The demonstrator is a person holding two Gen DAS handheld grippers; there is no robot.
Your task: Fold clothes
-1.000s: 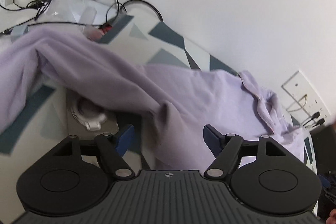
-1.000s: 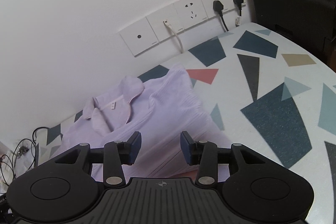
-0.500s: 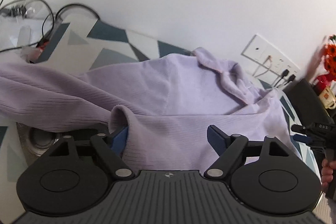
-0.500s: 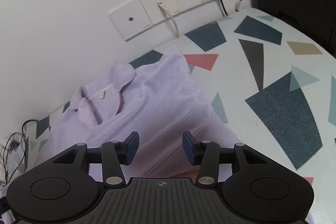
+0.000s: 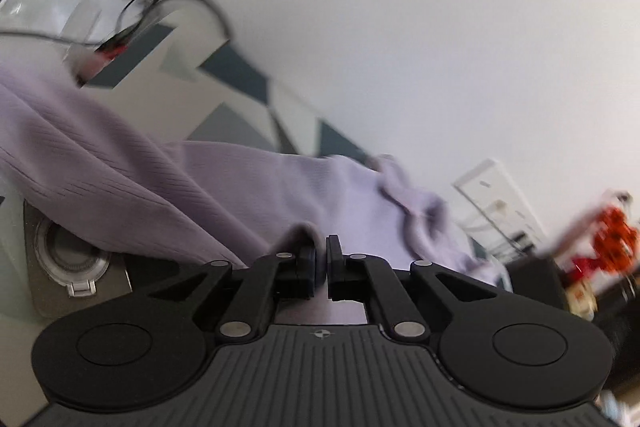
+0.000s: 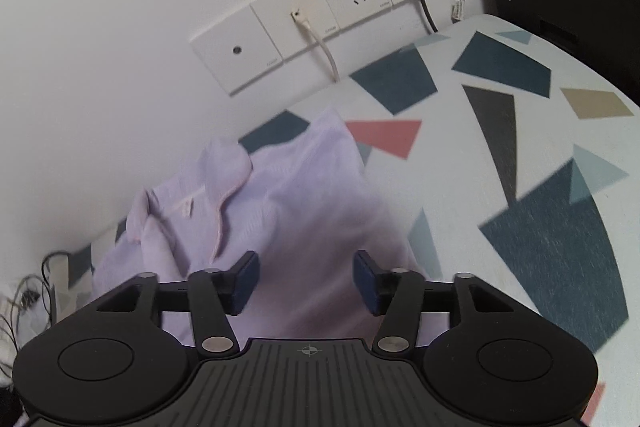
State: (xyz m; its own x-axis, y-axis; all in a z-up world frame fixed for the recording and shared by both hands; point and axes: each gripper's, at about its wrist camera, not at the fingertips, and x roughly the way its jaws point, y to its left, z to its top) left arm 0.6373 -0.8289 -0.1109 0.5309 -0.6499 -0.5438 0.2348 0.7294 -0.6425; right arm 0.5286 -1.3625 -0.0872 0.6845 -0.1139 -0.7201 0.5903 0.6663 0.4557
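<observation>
As its jaws have just closed, left gripper (image 5: 322,261) pinches a fold of the lilac shirt (image 5: 168,183), cloth trailing left | right view: right gripper (image 6: 306,281) spread, opening wider, unloaded, above shirt hem; collar (image 6: 224,167) lies ahead-left on table (image 6: 460,163).

Ribbed lilac cloth shirt (image 6: 304,195); smooth patterned tabletop (image 6: 460,155)

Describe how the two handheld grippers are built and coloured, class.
Both the left gripper and the right gripper are matte black, with a ribbed centre plate bearing a crosshair mark, round discs on both sides, silver pivot pins on linked arms, and dark blue pads.
</observation>
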